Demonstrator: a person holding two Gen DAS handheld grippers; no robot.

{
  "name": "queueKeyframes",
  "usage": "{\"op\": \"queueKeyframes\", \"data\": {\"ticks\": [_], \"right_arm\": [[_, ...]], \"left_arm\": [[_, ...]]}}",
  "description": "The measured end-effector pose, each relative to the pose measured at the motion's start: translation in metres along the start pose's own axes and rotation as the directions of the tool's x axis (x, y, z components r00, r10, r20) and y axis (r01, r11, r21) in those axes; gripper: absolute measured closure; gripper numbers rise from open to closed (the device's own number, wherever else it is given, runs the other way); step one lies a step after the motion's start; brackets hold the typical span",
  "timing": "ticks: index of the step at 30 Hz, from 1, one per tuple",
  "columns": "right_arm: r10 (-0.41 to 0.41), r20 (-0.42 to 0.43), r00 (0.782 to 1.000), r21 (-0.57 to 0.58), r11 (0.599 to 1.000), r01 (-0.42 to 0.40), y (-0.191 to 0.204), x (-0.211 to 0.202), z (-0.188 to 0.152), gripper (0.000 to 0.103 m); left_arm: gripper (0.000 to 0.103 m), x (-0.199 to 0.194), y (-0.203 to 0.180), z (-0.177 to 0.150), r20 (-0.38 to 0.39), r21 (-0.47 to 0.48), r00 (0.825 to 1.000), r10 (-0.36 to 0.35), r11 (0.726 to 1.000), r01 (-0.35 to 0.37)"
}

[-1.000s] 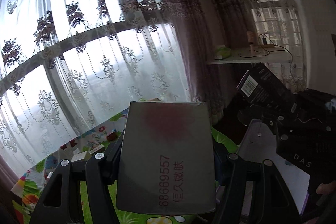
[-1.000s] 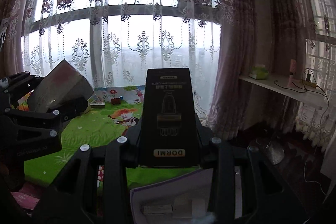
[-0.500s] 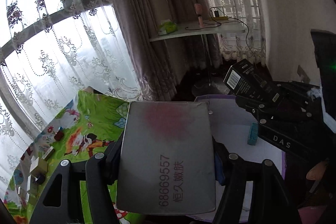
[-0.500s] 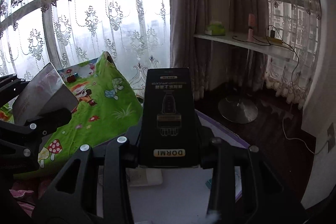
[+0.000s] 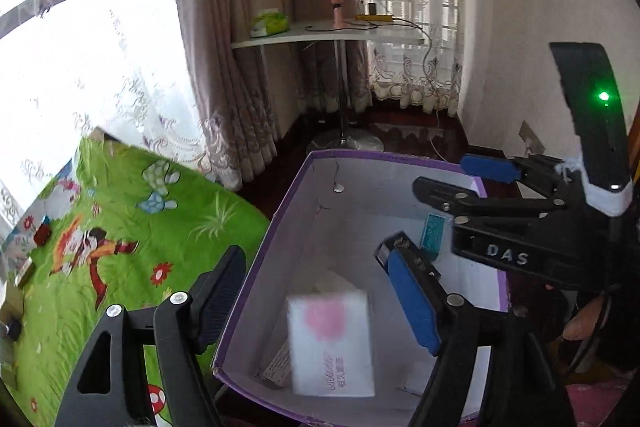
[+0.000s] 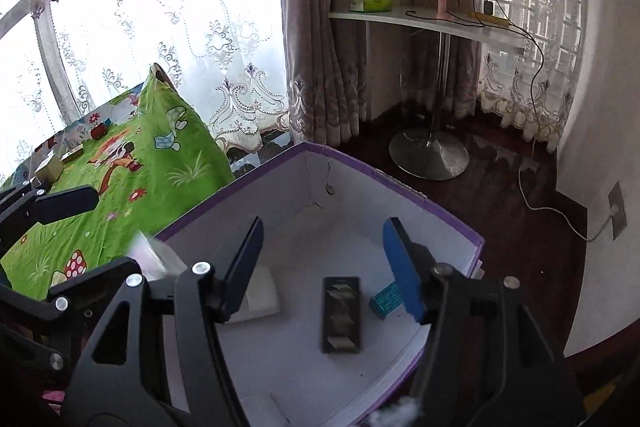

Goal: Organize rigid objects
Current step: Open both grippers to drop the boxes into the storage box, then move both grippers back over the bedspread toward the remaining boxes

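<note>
Two tools hang over the purple-edged cardboard box [image 5: 280, 227], and both of yours are letting go. Your left tool [image 5: 316, 291] has its jaws opening, with the white carton [image 5: 330, 341] between the pads but free of them: it is blurred, seemingly mid-drop inside the box, near the front wall. Its long axis runs from the near wall toward the far wall, the pink blotch at the far end and the red print at the near end, reading sideways. Your right tool [image 6: 322, 267] has its jaws opening too, pads clear of the black carton [image 6: 341, 314], which lies flat on the white floor of the box, directly below the gap between the fingers. Its long axis points away from you toward the far corner of the box, its printed face up; the print is too blurred to read. Just beside it on the right lies a small teal carton [image 6: 386, 301], set at an angle, partly hidden behind your right tool's blue pad [image 6: 402, 271]. A white flat packet [image 6: 260, 293] lies to the left, behind the other finger. Left of the box spreads the green cartoon-print cloth [image 6: 132, 179], with a few small boxes at its far end.
</note>
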State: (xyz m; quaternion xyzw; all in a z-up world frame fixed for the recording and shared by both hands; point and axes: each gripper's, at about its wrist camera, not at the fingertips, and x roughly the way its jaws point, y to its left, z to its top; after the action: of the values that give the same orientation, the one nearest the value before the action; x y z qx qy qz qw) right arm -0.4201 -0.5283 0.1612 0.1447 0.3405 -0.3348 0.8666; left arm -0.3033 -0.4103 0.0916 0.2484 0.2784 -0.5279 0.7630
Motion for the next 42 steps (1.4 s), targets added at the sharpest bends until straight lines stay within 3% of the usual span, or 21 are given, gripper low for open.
{"op": "queueKeyframes", "data": {"ticks": [4, 8, 11, 14, 17, 22, 24, 27, 29, 34, 37, 40, 42], "right_arm": [[0.024, -0.018, 1.0, -0.023, 0.999, -0.024, 0.015, 0.005, 0.005, 0.036], [0.099, -0.028, 0.995, -0.102, 0.99, -0.101, 0.053, 0.01, 0.01, 0.035], [0.189, -0.055, 0.98, -0.192, 0.962, -0.196, 0.096, 0.017, 0.012, 0.033], [0.301, -0.114, 0.947, -0.266, 0.909, -0.321, 0.146, 0.025, 0.013, 0.032], [0.384, -0.175, 0.907, -0.331, 0.844, -0.422, 0.202, 0.035, 0.011, 0.031], [0.447, -0.291, 0.846, -0.466, 0.706, -0.534, 0.299, 0.056, -0.011, 0.029], [0.456, -0.336, 0.824, -0.518, 0.641, -0.566, 0.338, 0.067, -0.021, 0.029], [0.466, -0.39, 0.794, -0.573, 0.553, -0.605, 0.387, 0.081, -0.03, 0.029], [0.456, -0.416, 0.787, -0.6, 0.512, -0.614, 0.416, 0.091, -0.034, 0.029], [0.439, -0.429, 0.789, -0.627, 0.485, -0.61, 0.456, 0.107, -0.034, 0.029], [0.433, -0.443, 0.785, -0.627, 0.475, -0.617, 0.472, 0.115, -0.034, 0.029], [0.431, -0.455, 0.779, -0.629, 0.464, -0.624, 0.488, 0.122, -0.034, 0.029], [0.432, -0.463, 0.774, -0.631, 0.453, -0.63, 0.5, 0.128, -0.035, 0.029]], "left_arm": [[0.028, 0.0, 0.028, -0.009, -0.013, -0.083, 1.0, 0.021, 0.996, -0.022], [0.028, -0.003, 0.068, -0.029, -0.031, -0.172, 0.995, 0.09, 0.981, -0.094], [0.028, -0.008, 0.11, -0.054, -0.089, -0.281, 0.984, 0.154, 0.944, -0.173], [0.028, -0.021, 0.158, -0.085, -0.144, -0.404, 0.967, 0.21, 0.879, -0.251], [0.028, -0.043, 0.2, -0.122, -0.196, -0.487, 0.924, 0.327, 0.785, -0.382], [0.028, -0.09, 0.27, -0.19, -0.282, -0.662, 0.846, 0.453, 0.546, -0.514], [0.028, -0.105, 0.292, -0.21, -0.325, -0.677, 0.81, 0.488, 0.478, -0.56], [0.028, -0.128, 0.326, -0.239, -0.373, -0.717, 0.77, 0.517, 0.367, -0.593], [0.028, -0.14, 0.348, -0.252, -0.391, -0.725, 0.745, 0.54, 0.317, -0.611], [0.026, -0.135, 0.422, -0.262, -0.448, -0.698, 0.694, 0.564, 0.264, -0.665], [0.026, -0.125, 0.459, -0.259, -0.46, -0.693, 0.686, 0.563, 0.256, -0.674], [0.026, -0.116, 0.492, -0.253, -0.474, -0.67, 0.659, 0.584, 0.247, -0.7], [0.026, -0.109, 0.512, -0.25, -0.495, -0.662, 0.652, 0.575, 0.237, -0.711]]}}
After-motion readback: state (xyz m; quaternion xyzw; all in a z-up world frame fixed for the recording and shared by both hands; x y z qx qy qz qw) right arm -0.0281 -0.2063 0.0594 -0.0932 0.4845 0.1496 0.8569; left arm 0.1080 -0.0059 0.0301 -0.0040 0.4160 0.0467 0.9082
